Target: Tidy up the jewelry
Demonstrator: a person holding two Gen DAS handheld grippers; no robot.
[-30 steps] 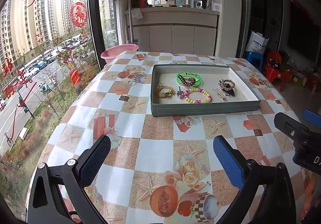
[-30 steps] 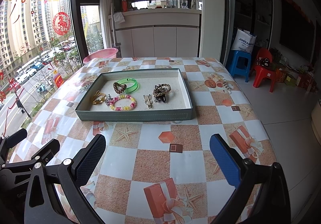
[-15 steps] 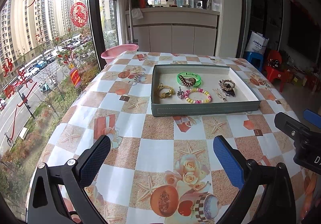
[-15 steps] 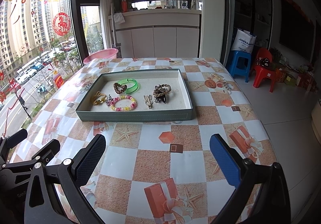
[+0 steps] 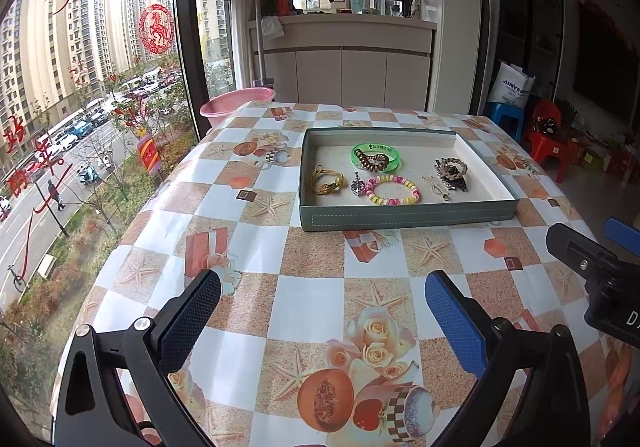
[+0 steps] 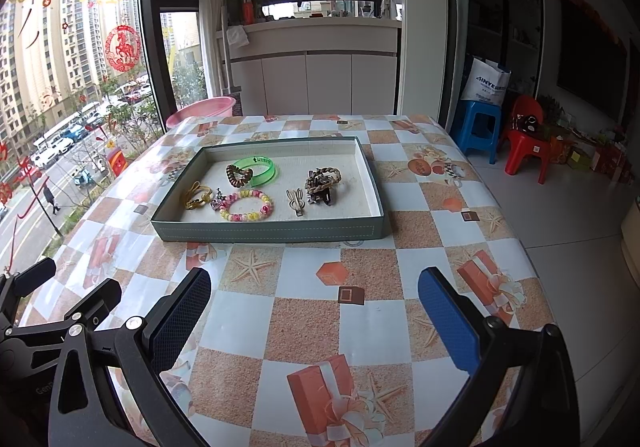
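While tongs [image 6: 314, 321] gape, tray [image 6: 272, 233] lies beyond.

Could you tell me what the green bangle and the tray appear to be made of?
The green bangle looks like translucent glossy plastic, since light glows through it. The tray seems card or board wrapped in matte grey-green leatherette with visible stitching; its pale lining looks fabric-like, though uncertain.

The left claw [image 5: 322, 305] hangs wide apart and empty over the patterned counter [image 5: 256, 231], well short of the grey-green tray [image 5: 408, 215] holding a green bangle [image 5: 394, 157], a pastel bead bracelet [image 5: 394, 189], a yellow cord [image 5: 326, 180] and a braided piece [image 5: 452, 169].
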